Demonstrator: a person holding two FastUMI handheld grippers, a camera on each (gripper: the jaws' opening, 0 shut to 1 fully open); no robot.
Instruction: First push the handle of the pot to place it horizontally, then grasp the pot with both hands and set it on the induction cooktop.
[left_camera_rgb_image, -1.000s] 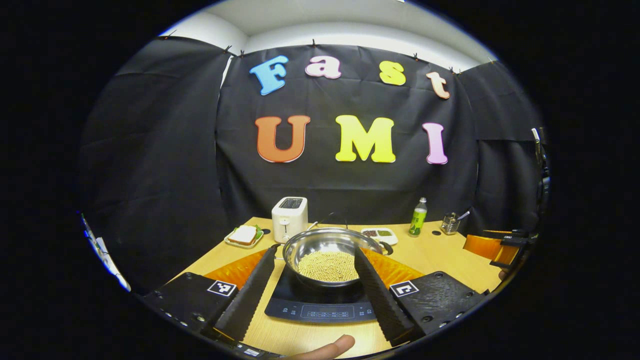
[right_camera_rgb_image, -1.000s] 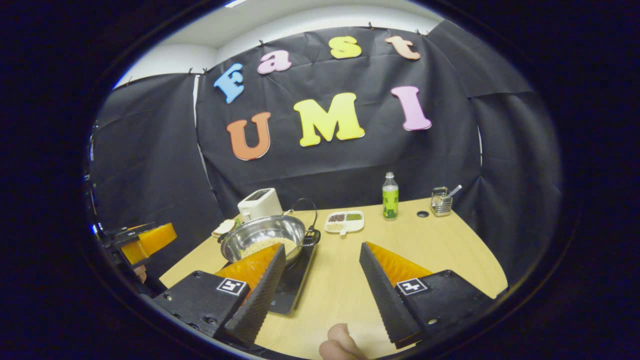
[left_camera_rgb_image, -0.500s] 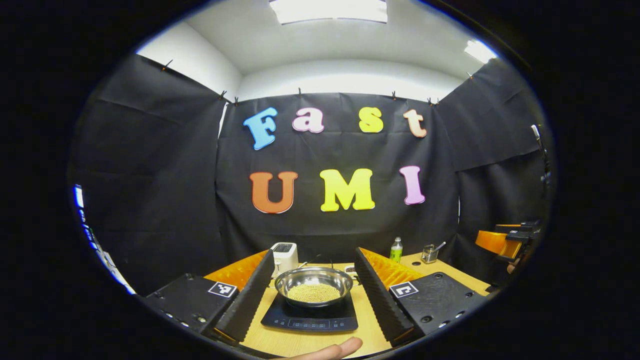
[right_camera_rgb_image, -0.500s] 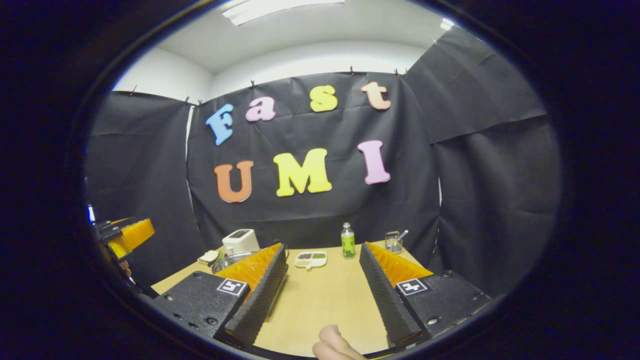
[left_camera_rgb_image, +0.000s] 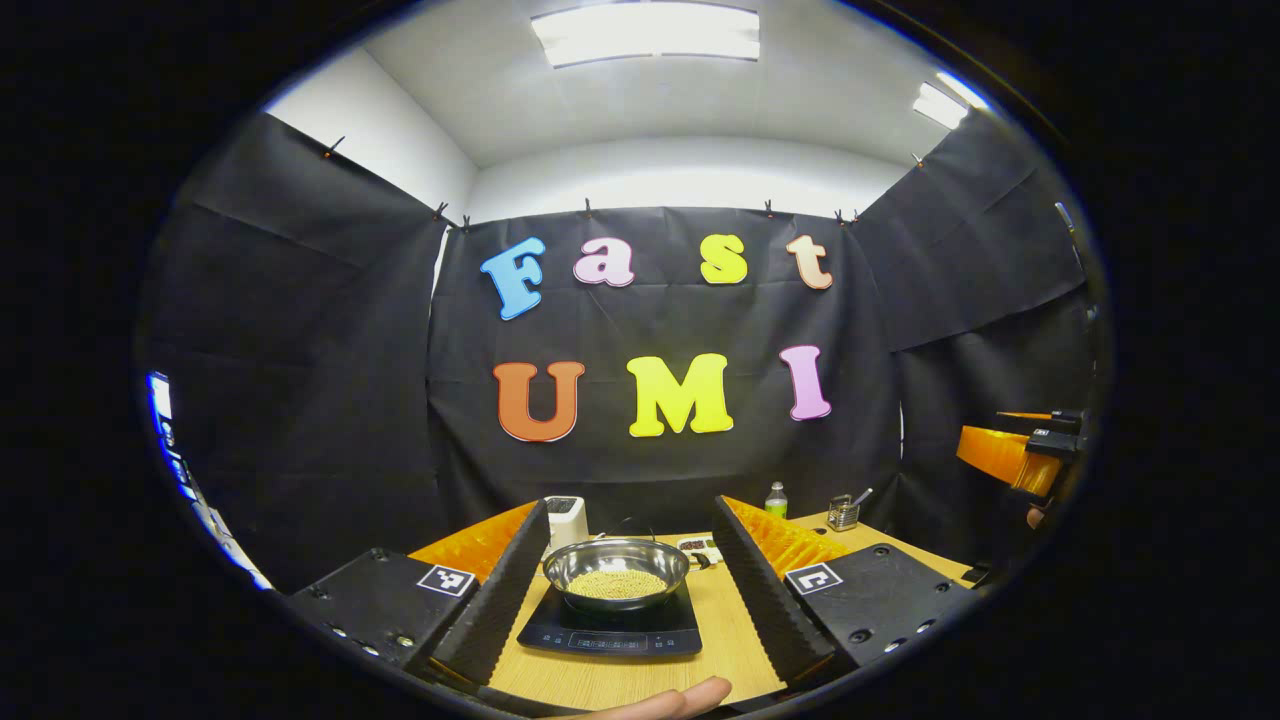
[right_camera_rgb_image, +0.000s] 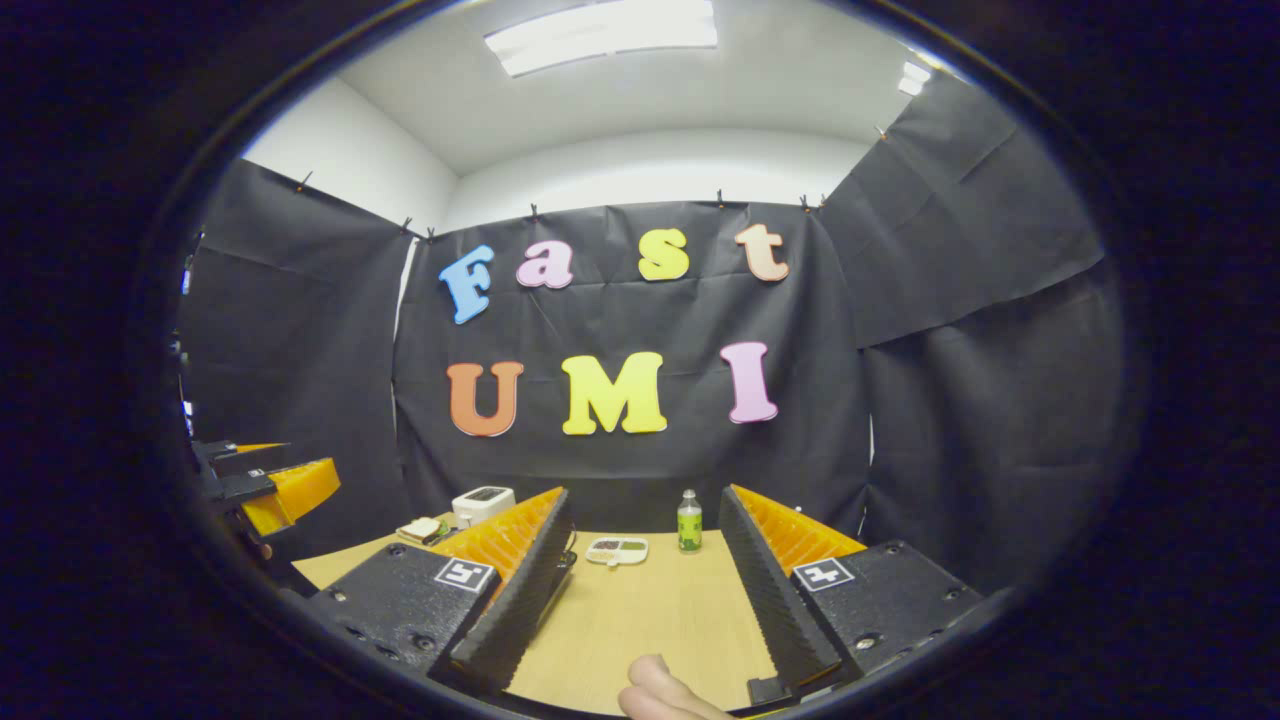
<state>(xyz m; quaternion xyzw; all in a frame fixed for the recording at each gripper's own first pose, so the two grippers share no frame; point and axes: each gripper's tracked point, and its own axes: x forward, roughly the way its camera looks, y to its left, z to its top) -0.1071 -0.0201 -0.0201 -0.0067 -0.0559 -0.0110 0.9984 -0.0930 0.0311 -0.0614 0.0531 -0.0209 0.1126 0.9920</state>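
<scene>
Pot (left_camera_rgb_image: 617, 572) sits on induction cooktop (left_camera_rgb_image: 610, 630) on the bench (right_camera_rgb_image: 650, 610). Left tongs (left_camera_rgb_image: 620, 580) spread, empty. Right tongs (right_camera_rgb_image: 645, 585) spread, empty.

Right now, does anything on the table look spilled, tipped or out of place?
Nothing stands out. The pot sits level on the induction cooktop with its beans inside. The toaster and green bottle stand upright. Both grippers, left and right, are open.

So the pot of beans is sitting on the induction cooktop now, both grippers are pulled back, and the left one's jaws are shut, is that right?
Not quite. The left gripper has its jaws open, wide apart with nothing between them, as the left gripper view shows. The rest holds: the pot of beans sits on the induction cooktop, and the right gripper is also clear of it.
</scene>
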